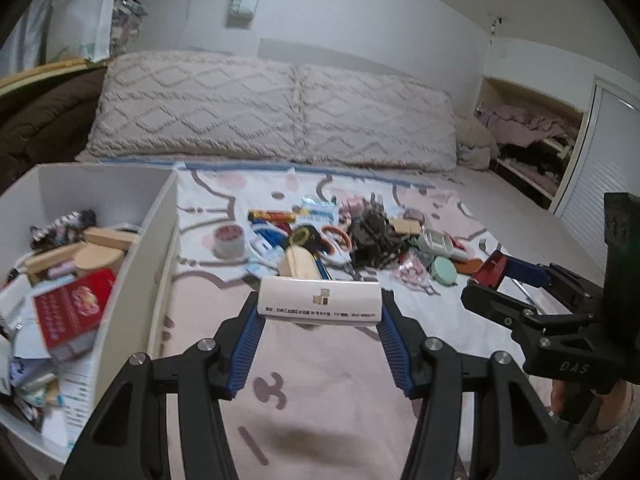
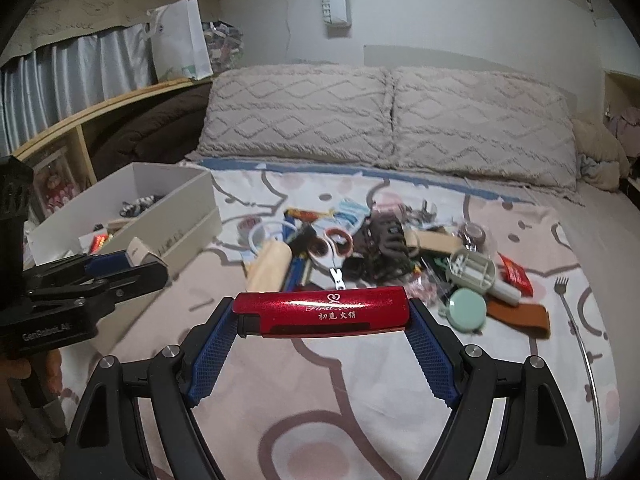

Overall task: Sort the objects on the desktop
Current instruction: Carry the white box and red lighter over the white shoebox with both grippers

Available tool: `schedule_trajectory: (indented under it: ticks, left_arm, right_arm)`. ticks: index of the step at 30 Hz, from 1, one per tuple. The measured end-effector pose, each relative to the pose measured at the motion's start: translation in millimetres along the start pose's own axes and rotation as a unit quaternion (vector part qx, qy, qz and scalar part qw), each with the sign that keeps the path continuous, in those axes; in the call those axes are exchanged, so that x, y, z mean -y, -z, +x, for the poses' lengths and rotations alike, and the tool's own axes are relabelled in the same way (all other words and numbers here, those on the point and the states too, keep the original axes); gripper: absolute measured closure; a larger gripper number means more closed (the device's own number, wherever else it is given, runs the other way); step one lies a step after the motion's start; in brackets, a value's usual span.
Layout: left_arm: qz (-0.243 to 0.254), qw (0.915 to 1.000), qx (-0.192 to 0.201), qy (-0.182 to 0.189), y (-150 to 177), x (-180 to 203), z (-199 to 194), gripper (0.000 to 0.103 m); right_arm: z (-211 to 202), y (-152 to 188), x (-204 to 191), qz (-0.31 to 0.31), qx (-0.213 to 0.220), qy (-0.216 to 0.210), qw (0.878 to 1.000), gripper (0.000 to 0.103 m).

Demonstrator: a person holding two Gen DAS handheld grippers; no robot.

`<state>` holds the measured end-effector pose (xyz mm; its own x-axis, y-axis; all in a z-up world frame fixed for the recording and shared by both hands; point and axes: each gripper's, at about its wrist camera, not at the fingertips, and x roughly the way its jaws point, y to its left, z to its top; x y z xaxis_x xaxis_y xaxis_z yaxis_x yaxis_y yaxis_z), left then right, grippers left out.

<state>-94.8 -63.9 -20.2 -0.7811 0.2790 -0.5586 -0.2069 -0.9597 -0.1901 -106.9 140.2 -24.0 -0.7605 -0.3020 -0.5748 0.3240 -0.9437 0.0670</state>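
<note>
White small box clamped crosswise in left gripper; red lighter clamped in right gripper. Both held above bedsheet. Clutter pile at 12 o'clock, white bin at 9.

We hold our left gripper angled down and forward, its blue-padded fingers spread partway and pressing on the two ends of a small white box carried crosswise between the tips. Our right gripper points down at much the same slant, its fingers set wider and clamped on the ends of a red lighter held crosswise. The two grippers sit side by side, near each other and not touching. In each wrist view part of the hand gripping the other tool's handle shows at the frame's edge.
</note>
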Motion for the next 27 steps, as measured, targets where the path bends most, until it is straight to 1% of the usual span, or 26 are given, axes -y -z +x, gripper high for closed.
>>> schedule_trajectory:
  ticks: [7,11,14,17,20,23,27]
  left_arm:
    - [-0.007,0.9992,0.036,-0.018,-9,-15,-29,0.047]
    - [-0.011,0.9981,0.053,-0.03,-12,-23,-43,0.047]
    - [-0.013,0.9968,0.064,-0.046,-14,-31,-50,0.047]
    - [-0.022,0.9957,0.073,-0.052,-16,-41,-57,0.047]
    - [-0.034,0.9935,0.086,-0.067,-19,-53,-66,0.047]
    - [-0.042,0.9901,0.097,-0.093,-22,-68,-77,0.047]
    - [-0.061,0.9869,0.108,-0.102,-26,-89,-89,0.047]
  right_arm:
    - [-8,-15,-19,-0.018,0.019,-0.008,1.0,0.02]
    - [-12,-23,-32,-0.026,0.026,-0.021,0.999,0.02]
    - [-13,-29,-42,-0.035,0.032,-0.031,0.998,0.02]
    - [-13,-36,-51,-0.039,0.036,-0.044,0.998,0.02]
    - [-12,-44,-62,-0.044,0.039,-0.055,0.997,0.02]
    - [-9,-52,-75,-0.049,0.041,-0.065,0.996,0.02]
    - [-5,-64,-95,-0.063,0.043,-0.08,0.994,0.02]
